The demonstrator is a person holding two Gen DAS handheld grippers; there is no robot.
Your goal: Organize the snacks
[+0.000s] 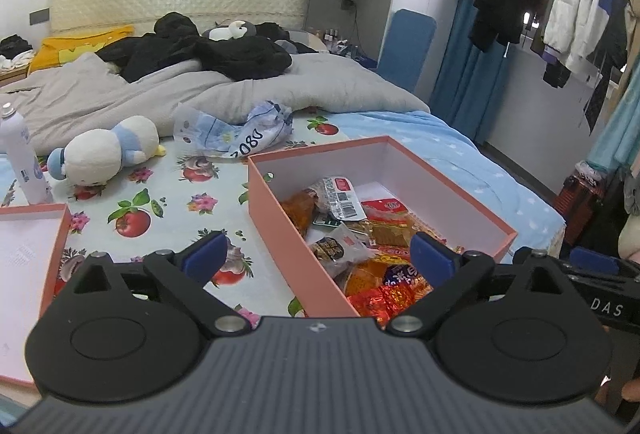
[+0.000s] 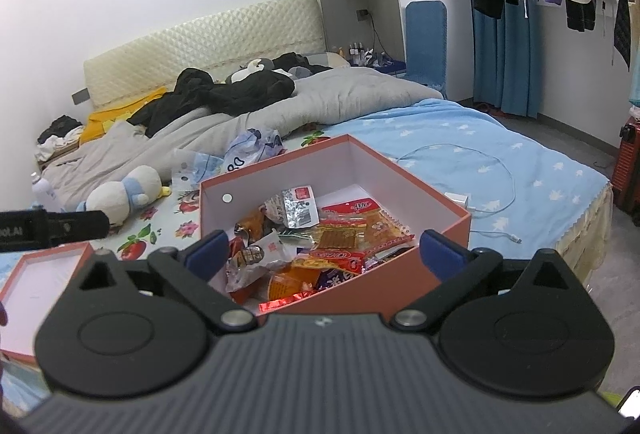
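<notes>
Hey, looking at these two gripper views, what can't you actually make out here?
- Snack packets low in the pink box: buried under others, both views.
- Packet print: too small to read.
- Box lid: cut by the left edge and left gripper.
- Box's near corner: behind the right gripper, right view.

The box lid (image 1: 28, 274) is cut off at the left edge; snack packets' (image 2: 320, 246) print is illegible.
</notes>
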